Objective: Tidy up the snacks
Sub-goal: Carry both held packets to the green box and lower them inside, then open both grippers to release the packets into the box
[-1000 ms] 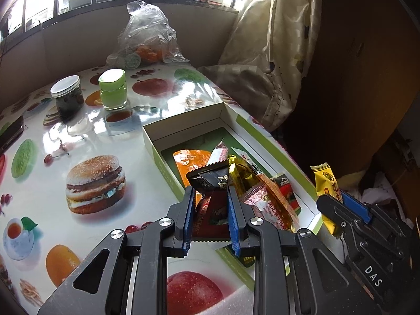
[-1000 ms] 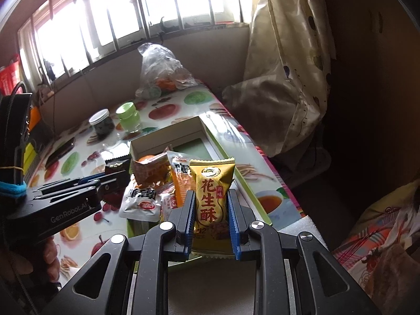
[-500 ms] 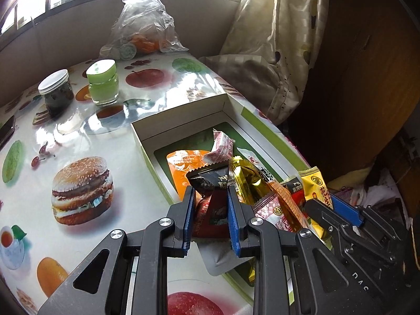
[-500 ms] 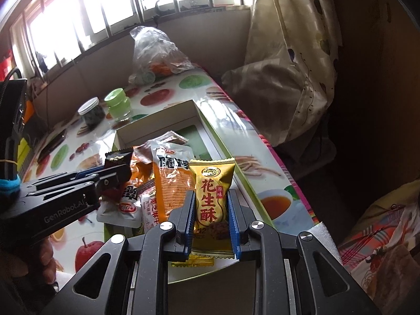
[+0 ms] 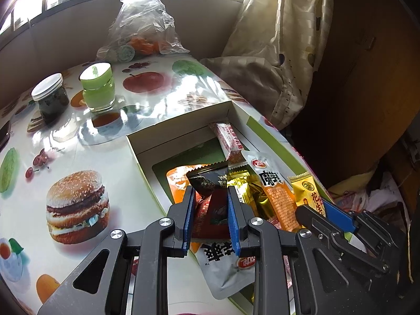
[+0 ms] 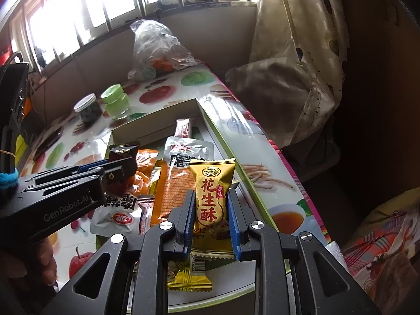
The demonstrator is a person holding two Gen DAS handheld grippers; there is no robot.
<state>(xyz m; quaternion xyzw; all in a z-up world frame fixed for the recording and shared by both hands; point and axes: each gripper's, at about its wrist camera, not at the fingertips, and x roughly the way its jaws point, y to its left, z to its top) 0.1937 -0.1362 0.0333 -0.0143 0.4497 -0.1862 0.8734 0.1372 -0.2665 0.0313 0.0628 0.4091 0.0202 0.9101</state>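
Note:
An open white and green box [image 5: 181, 120] [image 6: 157, 128] lies on the fruit-print table and holds several snack packets. My left gripper [image 5: 210, 197] [image 6: 123, 166] is shut on a dark brown and red packet [image 5: 210, 181] above the box's near part. My right gripper [image 6: 211, 197] is shut on a yellow peanut-crisp packet [image 6: 211, 183] [image 5: 305, 190] and holds it upright over the box's near right side. In the box lie an orange packet [image 5: 278, 197], a gold one [image 5: 252, 191], a red and white bar [image 5: 229, 141] and a white pouch [image 5: 225, 267] over the near rim.
A dark jar with a white lid [image 5: 50, 99] and a green jar [image 5: 98, 90] stand at the back left. A clear plastic bag with fruit [image 5: 141, 31] sits by the window wall. A curtain [image 5: 283, 52] hangs right of the table edge. A hand [image 6: 47, 262] holds the left gripper.
Both grippers moved forward and down over the box with their packets still held. The box and its snacks now look nearer and larger in both views.

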